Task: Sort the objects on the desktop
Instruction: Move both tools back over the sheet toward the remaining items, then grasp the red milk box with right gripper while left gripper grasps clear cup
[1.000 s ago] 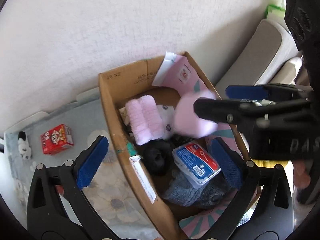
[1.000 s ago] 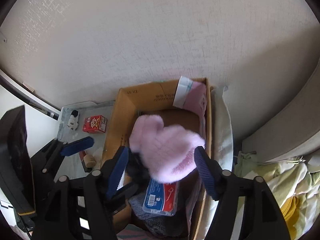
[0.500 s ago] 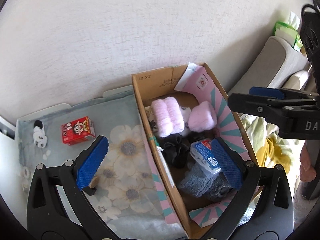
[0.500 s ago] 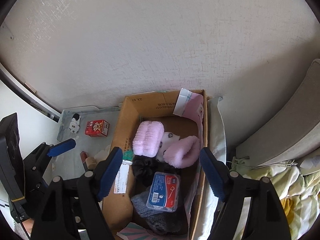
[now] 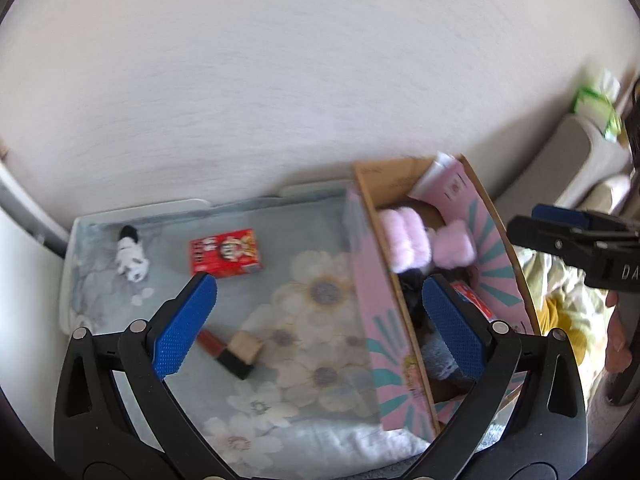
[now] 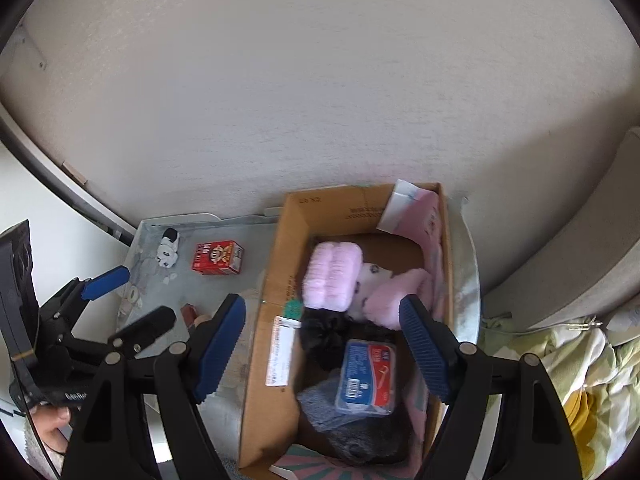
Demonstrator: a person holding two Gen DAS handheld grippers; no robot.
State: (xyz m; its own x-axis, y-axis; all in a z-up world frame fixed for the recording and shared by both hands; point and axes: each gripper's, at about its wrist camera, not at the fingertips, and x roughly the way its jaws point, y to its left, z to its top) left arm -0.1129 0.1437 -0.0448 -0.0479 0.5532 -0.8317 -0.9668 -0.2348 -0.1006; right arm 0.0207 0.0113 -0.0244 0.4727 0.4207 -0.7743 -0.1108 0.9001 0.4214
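Observation:
A cardboard box (image 6: 280, 280) (image 5: 362, 216) stands on the floral mat (image 5: 304, 312). In it lie two pink fluffy pieces (image 6: 332, 276) (image 6: 394, 298), a black scrunchie (image 6: 322, 332), a blue-labelled plastic case (image 6: 368, 376) and grey cloth (image 6: 340, 420). My right gripper (image 6: 324, 348) is open and empty above the box. My left gripper (image 5: 320, 328) is open and empty above the mat. On the mat lie a red box (image 5: 226, 252) (image 6: 218, 258), a black-and-white toy (image 5: 130, 254) (image 6: 168, 252), a wooden block (image 5: 246, 346) and a red-and-black stick (image 5: 224, 354).
A white wall (image 5: 280, 80) runs behind the mat and box. A grey cushion (image 5: 576, 160) and patterned bedding (image 6: 560, 360) lie to the right of the box. A green pack (image 5: 596, 104) rests on the cushion.
My right gripper let the pink fluffy piece drop into the box and rose, open. My left gripper swung left from over the box to over the mat.

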